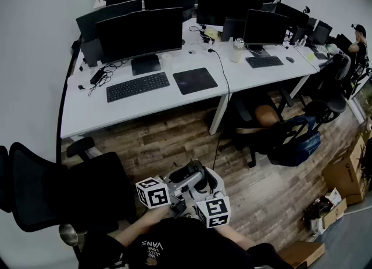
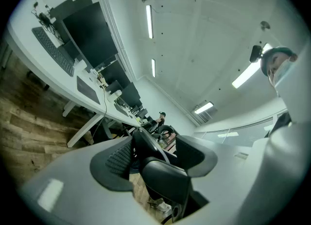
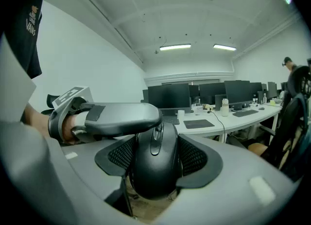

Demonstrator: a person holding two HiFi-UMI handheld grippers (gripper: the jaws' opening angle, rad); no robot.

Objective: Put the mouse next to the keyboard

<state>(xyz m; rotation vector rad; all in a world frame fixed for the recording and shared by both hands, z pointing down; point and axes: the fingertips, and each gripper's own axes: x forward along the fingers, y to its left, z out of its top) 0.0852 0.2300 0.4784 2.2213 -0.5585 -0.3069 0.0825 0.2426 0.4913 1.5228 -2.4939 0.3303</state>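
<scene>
Mouse [image 3: 155, 165] hangs near and low, well short of the desk [image 1: 116, 117], clamped by its flanks between the pads of the right gripper [image 3: 156, 157]. The left gripper [image 2: 154, 158] has its jaws around it too, one lying on top by the wheel; whether they press I cannot tell. It is probably light, rigid, slick plastic, so the flank grip suits it. The keyboard [image 1: 138, 86] lies far off, left of a dark mat [image 1: 195, 80].
</scene>
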